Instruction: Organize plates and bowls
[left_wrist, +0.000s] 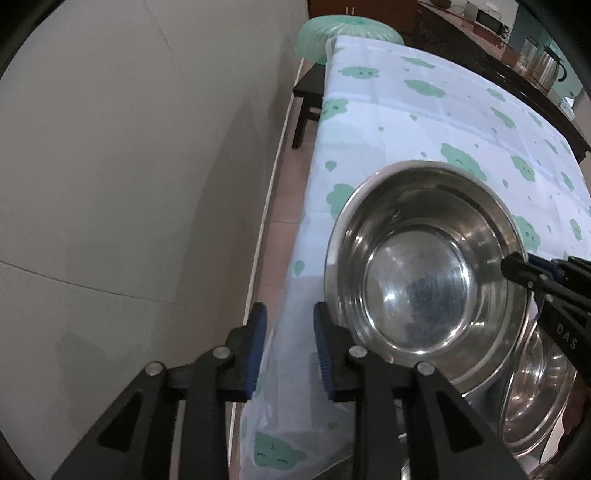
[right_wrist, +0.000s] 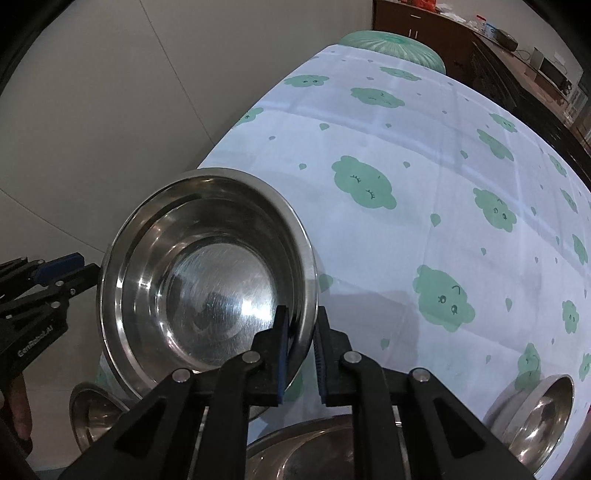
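R gripper (right_wrist: 300, 354) pinches the rim of a steel bowl (right_wrist: 207, 273), one finger inside the wall, one outside; bowl is tilted, held above the near-left corner of the table w/ cloud-print cloth (right_wrist: 424, 221). L gripper (left_wrist: 290, 350) spread a little, nothing betw. its pads, just beside the bowl's rim, hanging over the table edge. Below the held bowl: a second bowl (left_wrist: 535, 398). Third bowl (right_wrist: 535, 413) sits on the cloth at near right. Plate (right_wrist: 314, 450) under R gripper, mostly hidden.
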